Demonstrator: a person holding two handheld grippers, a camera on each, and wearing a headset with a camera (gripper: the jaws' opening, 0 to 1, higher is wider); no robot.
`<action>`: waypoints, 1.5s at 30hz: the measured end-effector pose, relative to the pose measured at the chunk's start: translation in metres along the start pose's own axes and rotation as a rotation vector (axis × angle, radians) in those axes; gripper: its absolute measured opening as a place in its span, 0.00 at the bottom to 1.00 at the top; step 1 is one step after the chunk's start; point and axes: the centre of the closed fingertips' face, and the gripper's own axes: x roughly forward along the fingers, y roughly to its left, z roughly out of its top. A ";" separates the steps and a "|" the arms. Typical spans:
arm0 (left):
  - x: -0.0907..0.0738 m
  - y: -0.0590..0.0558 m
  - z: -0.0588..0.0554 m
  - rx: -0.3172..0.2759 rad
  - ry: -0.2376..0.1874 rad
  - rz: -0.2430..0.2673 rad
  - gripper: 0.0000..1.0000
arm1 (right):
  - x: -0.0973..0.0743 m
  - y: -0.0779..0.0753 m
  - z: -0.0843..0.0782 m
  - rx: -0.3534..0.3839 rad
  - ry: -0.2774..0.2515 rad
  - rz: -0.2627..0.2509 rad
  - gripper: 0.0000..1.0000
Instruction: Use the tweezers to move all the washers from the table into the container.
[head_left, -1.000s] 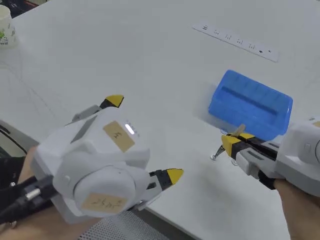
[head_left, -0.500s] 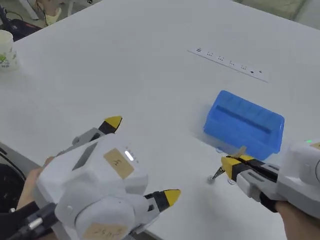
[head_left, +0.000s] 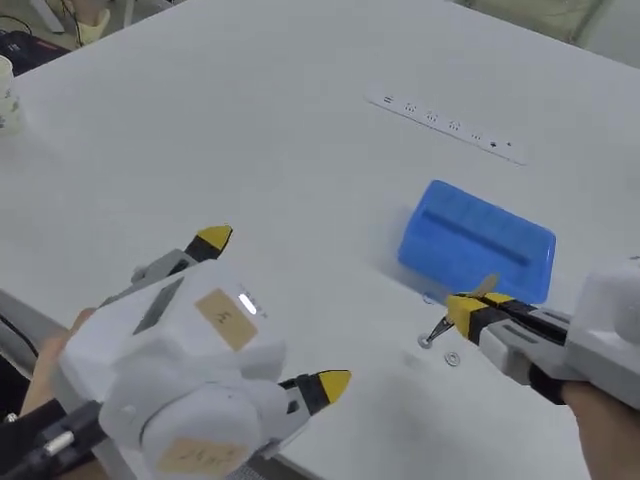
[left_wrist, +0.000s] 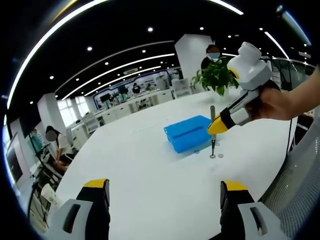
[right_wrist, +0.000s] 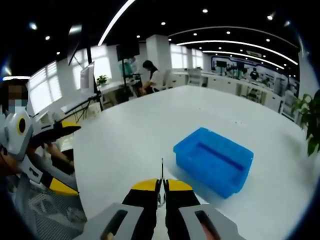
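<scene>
A: What appears at the left of the head view?
B: A cup (head_left: 4, 95) stands at the far edge of the white table (head_left: 250, 130). Nearer is the left gripper (head_left: 275, 311), over the table's near edge, its jaws spread wide and holding nothing.

A: And in the middle?
B: A power strip (head_left: 445, 125) lies far back. Nearer sits the blue container (head_left: 478, 238), open side up on the table.

A: Where are the washers?
B: Two washers (head_left: 452, 359) lie on the table just in front of the container, close to each other and outside it.

A: What is at the right?
B: The right gripper (head_left: 462, 308), its jaws pressed together on the tweezers (head_left: 437, 330). In the left gripper view the tweezers (left_wrist: 212, 131) stand nearly upright, tips down at one washer (left_wrist: 212, 156), with the other just beside it. Whether the tips pinch that washer cannot be told. In the right gripper view the container (right_wrist: 214, 160) lies ahead, to the right of the tweezers (right_wrist: 162, 172).
</scene>
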 end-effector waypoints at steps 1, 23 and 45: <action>0.000 0.000 0.000 -0.001 0.000 0.000 0.94 | 0.000 -0.001 0.003 0.000 -0.005 -0.003 0.00; 0.003 -0.001 -0.007 0.007 0.045 -0.005 0.93 | 0.011 -0.020 0.044 -0.030 -0.068 -0.041 0.00; 0.004 -0.003 -0.010 0.017 0.062 -0.017 0.90 | 0.036 -0.048 0.078 -0.120 -0.134 -0.108 0.01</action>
